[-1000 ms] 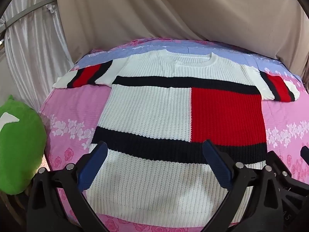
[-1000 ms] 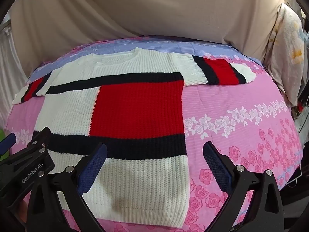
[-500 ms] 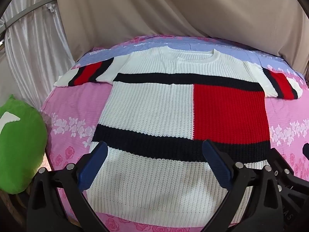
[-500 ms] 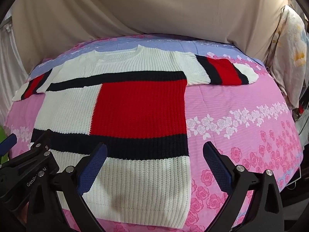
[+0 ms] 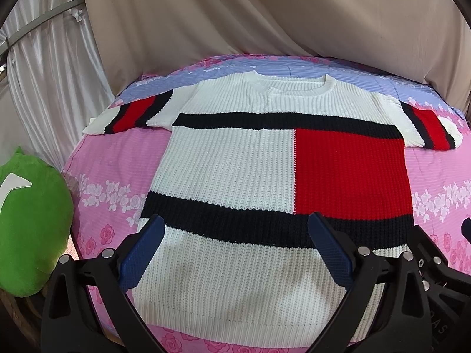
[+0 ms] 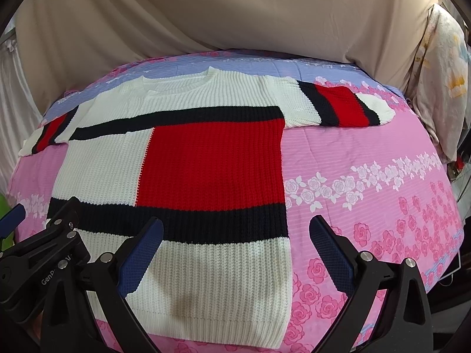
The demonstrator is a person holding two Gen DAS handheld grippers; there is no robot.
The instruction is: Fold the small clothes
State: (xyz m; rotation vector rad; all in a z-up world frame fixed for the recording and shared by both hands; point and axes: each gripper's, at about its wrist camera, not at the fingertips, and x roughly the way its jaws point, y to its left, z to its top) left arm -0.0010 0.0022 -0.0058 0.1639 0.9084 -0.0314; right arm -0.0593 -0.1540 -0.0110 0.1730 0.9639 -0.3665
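Note:
A small knitted sweater [image 5: 235,164] [image 6: 206,158] lies flat and face up on the pink bedspread, white with black bands and a red square, both short sleeves spread out. My left gripper [image 5: 235,235] hovers open above the lower white part, near the hem. My right gripper [image 6: 235,235] is open too, above the sweater's lower right corner, with one blue pad [image 6: 141,253] over the knit and the other [image 6: 329,253] over the bedspread. Nothing sits between either pair of fingers. The left gripper's body [image 6: 38,264] shows at the right view's lower left.
A green plush cushion [image 5: 29,223] lies off the bed's left edge. Beige cloth [image 5: 265,14] hangs behind the bed, a white curtain [image 5: 50,67] at the left. A floral pillow [image 6: 441,82] leans at the right. Bare pink bedspread [image 6: 368,153] stretches right of the sweater.
Both grippers have drifted slightly back and up, so the sweater sits a little lower in each view. Both remain open; the sweater has not moved.

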